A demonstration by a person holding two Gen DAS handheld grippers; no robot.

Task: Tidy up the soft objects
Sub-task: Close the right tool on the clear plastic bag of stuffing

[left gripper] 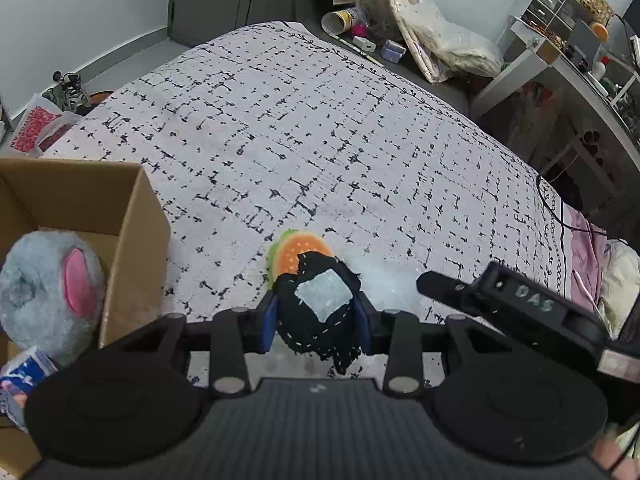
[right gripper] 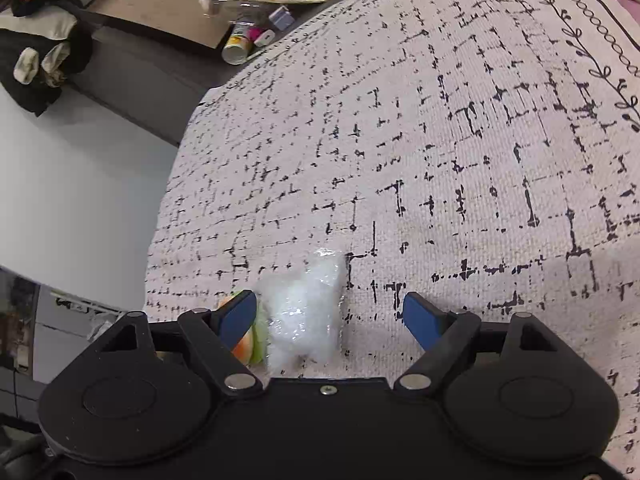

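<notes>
My left gripper [left gripper: 319, 318] is shut on a black soft toy [left gripper: 320, 312] with a pale square patch and white stitching, held above the bed. Just beyond it a burger-shaped plush [left gripper: 298, 254] in orange and green lies on the bedspread. Beside that lies a clear bag of white stuffing [right gripper: 306, 312], hazy in the left wrist view. My right gripper [right gripper: 331, 316] stands open just over the bag, its blue pads [right gripper: 420, 320] apart on either side; the burger plush [right gripper: 250, 344] peeks from behind the left pad. The right gripper's black body [left gripper: 520, 300] enters the left wrist view from the right.
An open cardboard box [left gripper: 132, 232] stands on the bed at left with a grey plush with a pink ear [left gripper: 48, 292] inside. The patterned bedspread [left gripper: 320, 140] stretches ahead. Floor clutter [left gripper: 372, 36] and shelves [left gripper: 560, 60] lie past the bed's far edge.
</notes>
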